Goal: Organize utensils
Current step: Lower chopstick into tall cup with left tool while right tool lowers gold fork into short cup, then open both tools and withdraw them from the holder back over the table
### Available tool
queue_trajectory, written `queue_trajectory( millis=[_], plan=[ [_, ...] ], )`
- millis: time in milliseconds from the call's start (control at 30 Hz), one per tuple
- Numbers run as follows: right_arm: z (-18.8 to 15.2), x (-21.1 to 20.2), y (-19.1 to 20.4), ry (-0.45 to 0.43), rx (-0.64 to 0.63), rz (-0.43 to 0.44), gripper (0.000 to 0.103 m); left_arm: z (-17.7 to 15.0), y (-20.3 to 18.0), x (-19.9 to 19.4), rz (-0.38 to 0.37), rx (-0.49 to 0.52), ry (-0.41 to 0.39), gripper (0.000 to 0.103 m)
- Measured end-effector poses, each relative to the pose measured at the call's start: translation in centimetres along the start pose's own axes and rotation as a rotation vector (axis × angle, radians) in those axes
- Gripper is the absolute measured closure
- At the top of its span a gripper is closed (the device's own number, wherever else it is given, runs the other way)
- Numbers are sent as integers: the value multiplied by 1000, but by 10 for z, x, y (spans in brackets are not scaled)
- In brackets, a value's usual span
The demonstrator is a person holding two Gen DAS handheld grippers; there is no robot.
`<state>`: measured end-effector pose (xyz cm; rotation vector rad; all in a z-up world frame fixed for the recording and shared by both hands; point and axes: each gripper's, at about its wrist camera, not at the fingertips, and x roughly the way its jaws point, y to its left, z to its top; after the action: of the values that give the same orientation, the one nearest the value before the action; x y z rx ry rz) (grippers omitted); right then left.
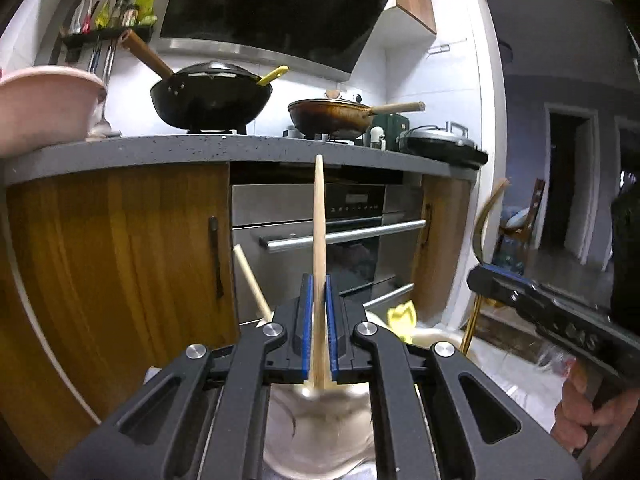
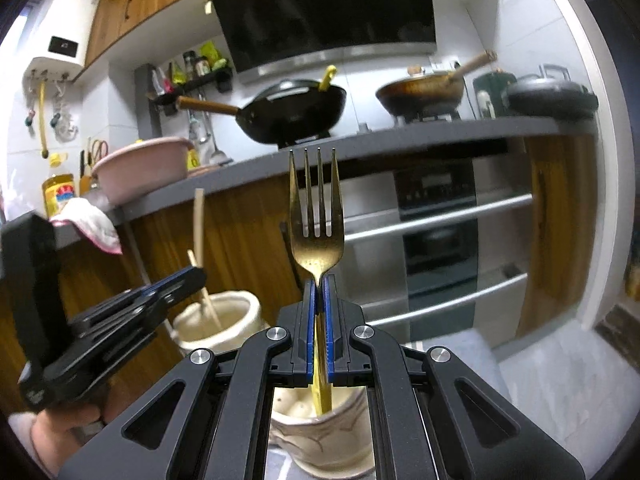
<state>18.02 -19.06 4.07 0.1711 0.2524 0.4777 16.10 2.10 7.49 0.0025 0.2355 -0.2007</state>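
Observation:
My left gripper (image 1: pixel 318 280) is shut on a wooden utensil handle (image 1: pixel 319 216) that points up; its lower end dips into a beige ceramic holder (image 1: pixel 320 440) below the jaws. My right gripper (image 2: pixel 319 280) is shut on a gold fork (image 2: pixel 317 216), tines up, its handle going down into a marbled ceramic holder (image 2: pixel 320 436). The right wrist view also shows the left gripper (image 2: pixel 176 280) holding the wooden utensil (image 2: pixel 199 232) above a cream holder (image 2: pixel 236 316) with a wooden stick in it. The right gripper (image 1: pixel 480 276) shows at the right of the left wrist view.
A grey counter (image 1: pixel 240 150) with wooden cabinets and an oven (image 1: pixel 344 232) stands ahead. On it are a black wok (image 1: pixel 212 98), a brown pan (image 1: pixel 332 114), a pink basin (image 1: pixel 44 104) and a dark lidded pan (image 1: pixel 440 142). A yellow utensil tip (image 1: pixel 402 316) sticks up nearby.

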Motion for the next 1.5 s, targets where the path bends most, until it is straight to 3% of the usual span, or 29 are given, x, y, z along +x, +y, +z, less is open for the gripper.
queue_trajectory(
  millis=[333,500,733,767,833,900,1067,1167,1233,1333,1500],
  plan=[
    [-4,9,-10,28,20,-47,97,-9,8,14,-24,-14,96,97],
    [-4,9,-15,31,42,-57,97,-11,7,14,-12,3,100,95],
    [-5,10,-19,39,50,-65,95,-12,5,7,-11,15,96,80],
    [-4,10,-20,39,53,-61,92,-11,4,6,-10,16,92,73],
    [-4,8,-21,34,59,-51,78,-10,3,0,-3,21,77,62],
    [-3,3,-20,29,49,-55,75,-9,2,-7,3,21,64,52],
    [0,-16,-20,24,57,-65,45,-7,3,-26,31,9,38,21],
    [0,-37,-22,17,56,-86,28,-11,5,-38,37,-15,45,7],
    [-4,-51,-25,23,66,-104,17,-16,6,-46,35,-31,59,6],
    [-14,-67,-31,48,85,-127,11,-28,0,-56,6,-28,102,6],
    [-31,-95,-35,110,96,-180,10,-51,-15,-76,-6,13,183,6]
  ],
)
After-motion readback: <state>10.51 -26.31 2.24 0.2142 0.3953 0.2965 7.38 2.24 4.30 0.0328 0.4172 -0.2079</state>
